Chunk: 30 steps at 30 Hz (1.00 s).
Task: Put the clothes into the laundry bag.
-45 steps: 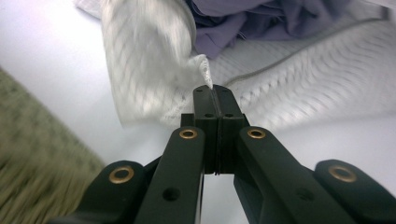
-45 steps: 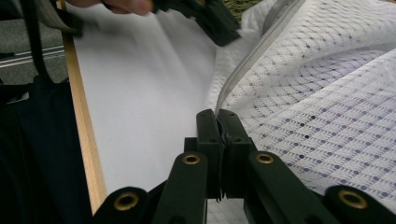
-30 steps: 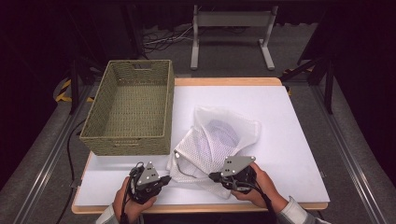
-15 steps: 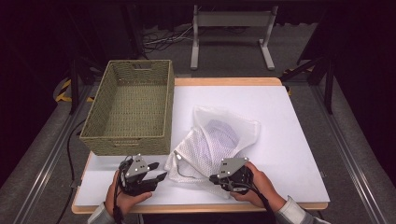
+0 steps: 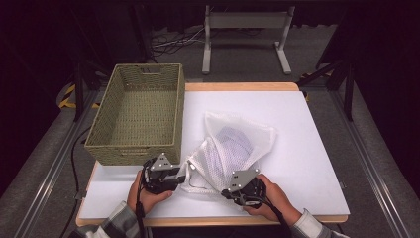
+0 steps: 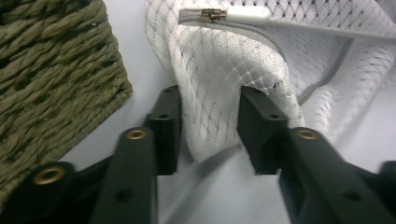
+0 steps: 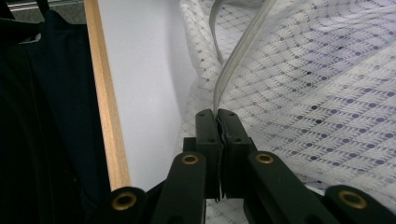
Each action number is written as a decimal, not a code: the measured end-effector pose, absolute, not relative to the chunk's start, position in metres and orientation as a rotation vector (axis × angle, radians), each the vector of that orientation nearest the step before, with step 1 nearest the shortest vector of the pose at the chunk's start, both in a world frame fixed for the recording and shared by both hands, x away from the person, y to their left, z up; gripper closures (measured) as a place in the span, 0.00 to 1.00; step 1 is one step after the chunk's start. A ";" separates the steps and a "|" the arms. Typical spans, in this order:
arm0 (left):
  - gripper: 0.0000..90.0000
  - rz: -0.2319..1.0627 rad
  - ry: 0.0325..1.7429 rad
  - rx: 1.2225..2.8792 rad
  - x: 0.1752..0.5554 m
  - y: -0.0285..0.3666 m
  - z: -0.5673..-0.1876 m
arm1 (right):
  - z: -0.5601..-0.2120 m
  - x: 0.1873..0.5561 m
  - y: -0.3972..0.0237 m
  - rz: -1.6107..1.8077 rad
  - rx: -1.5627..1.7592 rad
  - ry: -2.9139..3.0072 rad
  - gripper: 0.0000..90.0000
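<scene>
A white mesh laundry bag point(image 5: 233, 148) lies on the white table, with a purple-dotted cloth showing through it. My left gripper point(image 5: 181, 173) is at the bag's left edge, beside the basket's near corner. In the left gripper view a fold of the mesh bag point(image 6: 219, 84) stands between the jaws of my left gripper point(image 6: 210, 100), which have just been closing and still have a gap; the zipper pull point(image 6: 212, 15) lies beyond. My right gripper point(image 5: 225, 191) is at the bag's near edge. In the right gripper view my right gripper point(image 7: 217, 114) is shut on the mesh bag point(image 7: 317, 93) at its grey zipper seam.
A woven olive basket point(image 5: 138, 148) stands on the table's left side, its near wall point(image 6: 46, 70) close to my left gripper. The white table top point(image 5: 307, 148) ends in a wooden front edge point(image 7: 105, 102) just behind my right gripper. A metal stand is on the floor beyond.
My left gripper let go of the bag's left edge, drew back left with jaws spread, then came right again onto the mesh. The right gripper stayed put.
</scene>
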State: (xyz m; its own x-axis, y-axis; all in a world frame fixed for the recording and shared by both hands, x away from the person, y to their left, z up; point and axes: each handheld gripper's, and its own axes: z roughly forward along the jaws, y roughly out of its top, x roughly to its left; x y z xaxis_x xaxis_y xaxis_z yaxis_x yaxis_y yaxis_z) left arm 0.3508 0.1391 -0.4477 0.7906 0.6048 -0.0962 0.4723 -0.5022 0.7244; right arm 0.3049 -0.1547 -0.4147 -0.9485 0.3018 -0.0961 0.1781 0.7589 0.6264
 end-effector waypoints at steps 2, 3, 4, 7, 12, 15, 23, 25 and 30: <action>0.86 0.202 0.795 2.191 0.352 0.140 -0.449 | -0.415 0.305 -0.155 0.951 0.379 2.766 0.98; 0.93 0.202 0.793 2.195 0.353 0.140 -0.449 | -0.415 0.305 -0.155 0.953 0.382 2.766 0.98; 0.99 0.211 0.791 2.207 0.353 0.141 -0.449 | -0.415 0.305 -0.156 0.952 0.383 2.764 0.98; 0.99 0.244 0.760 2.218 0.351 0.143 -0.446 | -0.415 0.305 -0.156 0.953 0.385 2.763 0.98; 0.99 0.265 0.747 2.211 0.346 0.151 -0.442 | -0.414 0.306 -0.157 0.961 0.392 2.754 0.95; 0.99 0.270 0.739 2.196 0.341 0.154 -0.439 | -0.412 0.306 -0.157 0.970 0.394 2.741 0.92; 0.99 0.297 0.682 2.189 0.327 0.153 -0.431 | -0.396 0.305 -0.156 1.106 0.421 2.639 0.79; 0.99 0.309 0.673 2.195 0.325 0.152 -0.431 | -0.390 0.306 -0.151 1.145 0.425 2.618 0.79; 0.99 0.333 0.660 2.204 0.323 0.153 -0.430 | -0.380 0.308 -0.135 1.185 0.396 2.591 0.79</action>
